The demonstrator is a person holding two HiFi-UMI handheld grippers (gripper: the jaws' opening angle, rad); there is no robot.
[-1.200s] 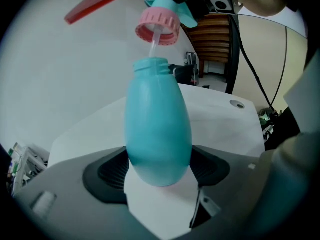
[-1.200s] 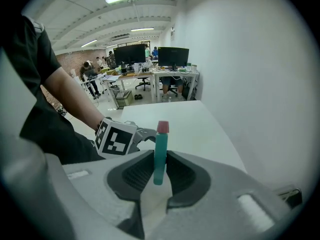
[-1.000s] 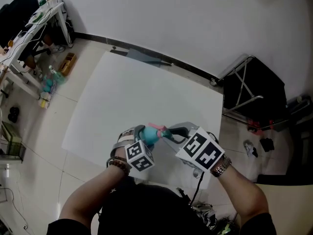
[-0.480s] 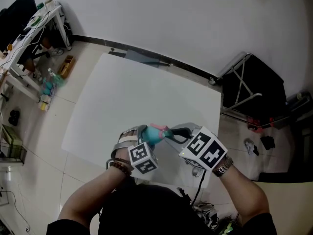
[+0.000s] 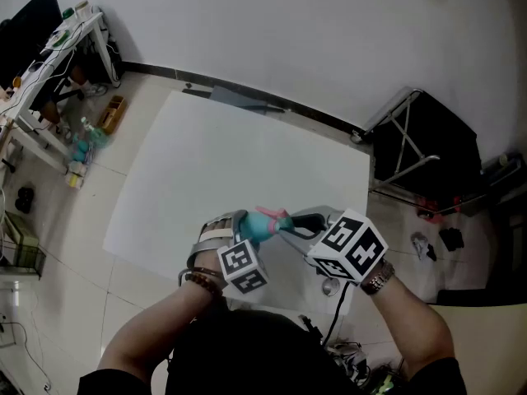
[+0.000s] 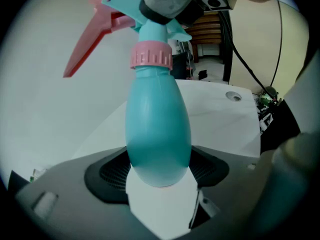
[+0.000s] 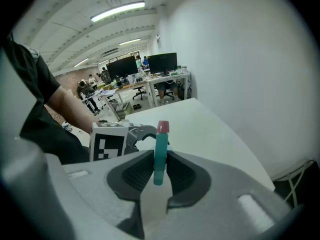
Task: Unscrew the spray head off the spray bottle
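White table (image 5: pixel 230 155) below: left gripper (image 6: pixel 159 176) clamps the bottle (image 6: pixel 157 129), likely light and slick; right gripper (image 7: pixel 159 171) pinches the stiff head (image 7: pixel 160 151). The collar (image 6: pixel 151 60) probably grips better.

Big white table (image 5: pixel 230 155) on a pale tiled floor (image 5: pixel 74 245) — stretches away well past the tips of the left gripper (image 5: pixel 249 230) and right gripper (image 5: pixel 288 224). Spotted one small round thing (image 5: pixel 328 286) in the top, just back behind the right gripper near the close edge — plug or hole, can't tell.
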